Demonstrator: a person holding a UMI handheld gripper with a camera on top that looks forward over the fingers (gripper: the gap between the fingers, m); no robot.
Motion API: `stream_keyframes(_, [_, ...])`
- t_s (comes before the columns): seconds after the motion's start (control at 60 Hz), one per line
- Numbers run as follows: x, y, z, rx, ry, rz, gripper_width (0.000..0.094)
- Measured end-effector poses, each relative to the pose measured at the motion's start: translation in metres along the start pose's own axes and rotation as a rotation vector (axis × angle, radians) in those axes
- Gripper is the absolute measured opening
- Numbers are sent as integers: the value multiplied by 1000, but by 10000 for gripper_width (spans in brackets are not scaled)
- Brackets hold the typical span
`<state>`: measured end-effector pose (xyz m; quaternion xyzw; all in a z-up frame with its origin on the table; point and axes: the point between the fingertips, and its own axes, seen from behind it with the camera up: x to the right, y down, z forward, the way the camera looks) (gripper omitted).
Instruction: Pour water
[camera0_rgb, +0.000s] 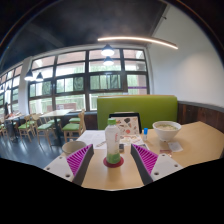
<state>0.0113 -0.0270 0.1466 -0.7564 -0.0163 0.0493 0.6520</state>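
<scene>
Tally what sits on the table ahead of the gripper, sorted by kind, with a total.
On the table, ahead of the open gripper:
Bottles: 1, the clear bottle standing between the fingers, gaps each side
Bowls: 1, the white bowl beyond the right finger
Cups: 1, the pale cup by the left finger
Total: 3

Your single camera rides the gripper, facing forward low over the table (195, 145), near the bottle (113, 143), the green bench (137, 108) beyond it.

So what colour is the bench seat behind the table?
Green: the bench backrest beyond the table shows best in the gripper view, beyond the open gripper.
</scene>
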Motion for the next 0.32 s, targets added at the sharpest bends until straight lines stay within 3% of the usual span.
stream_keyframes(0.167, [-9, 3, -97, 18, -30, 47, 824])
stream_keyframes(0.317, [-15, 13, -136, 21, -77, 47, 822])
